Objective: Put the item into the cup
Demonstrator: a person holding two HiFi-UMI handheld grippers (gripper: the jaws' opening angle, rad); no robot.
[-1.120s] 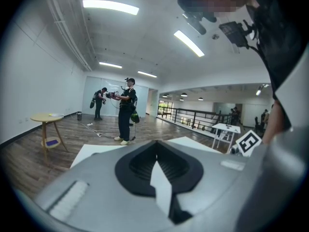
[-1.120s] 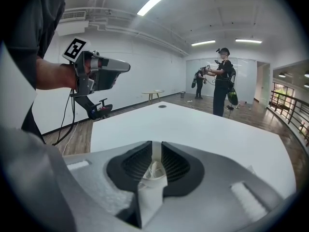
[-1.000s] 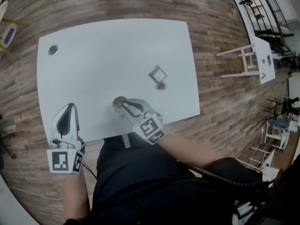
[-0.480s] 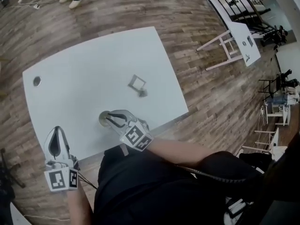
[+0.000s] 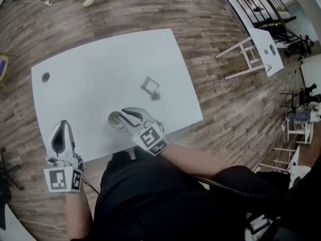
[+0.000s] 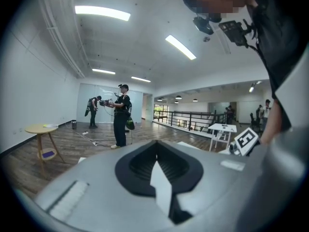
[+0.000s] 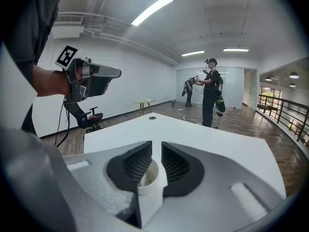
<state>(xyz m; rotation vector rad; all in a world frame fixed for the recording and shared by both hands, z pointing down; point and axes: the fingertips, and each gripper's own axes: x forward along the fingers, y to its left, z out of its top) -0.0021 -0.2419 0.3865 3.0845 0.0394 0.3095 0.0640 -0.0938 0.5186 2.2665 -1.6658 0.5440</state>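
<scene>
A white cup [image 5: 115,119] stands near the front edge of the white table [image 5: 90,74]. My right gripper [image 5: 123,115] is shut on the cup's wall. The right gripper view shows one pad inside the rim and one outside the cup [image 7: 150,183], with the right gripper [image 7: 155,146] pointing across the table. A small square grey item [image 5: 150,85] lies on the table beyond the cup, with a darker bit beside it. My left gripper [image 5: 62,123] hovers over the table's front left corner, shut and holding nothing. In its own view the left gripper [image 6: 155,143] shows closed jaws.
A round hole [image 5: 46,77] sits in the table's far left corner. A white stand [image 5: 261,44] is on the wood floor to the right. A person [image 7: 211,91] stands beyond the table. A small round table [image 6: 41,128] and an office chair [image 7: 91,117] stand farther off.
Both grippers have risen a little. The right one keeps its grip on the cup. The head view has shifted, so the table sits differently in the frame.
</scene>
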